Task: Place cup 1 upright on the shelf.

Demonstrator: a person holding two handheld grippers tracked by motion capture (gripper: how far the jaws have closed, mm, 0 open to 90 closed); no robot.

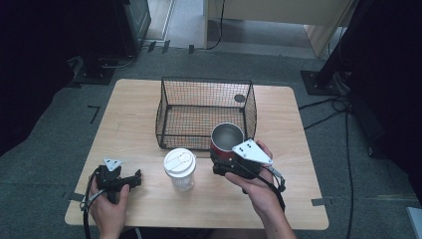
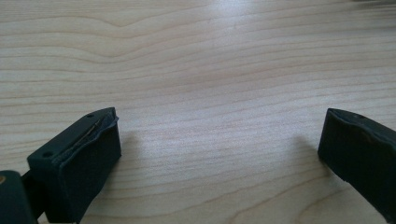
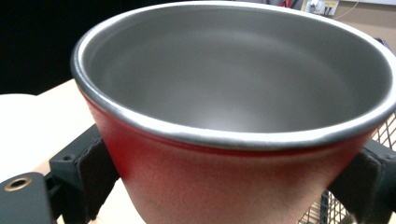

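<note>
Red cup (image 3: 224, 186) is clamped by the right gripper (image 1: 222, 160) at centre frame, beside the wire basket (image 1: 166, 107).
Left gripper (image 1: 130, 178), lower left, is held wide open and empty over the table (image 2: 196, 70), seemingly kept free.

Red outside, dull silver inside and at the rim: cup (image 1: 227, 140) (image 3: 224, 186). Black wire mesh: basket (image 1: 206, 113) just behind that cup. White lid over clear body: tumbler (image 1: 180, 169) left of the cup. Pale wood grain: table (image 1: 134, 124) (image 2: 196, 70). Black: grippers' pads (image 2: 88, 158) (image 3: 88, 172).
</note>
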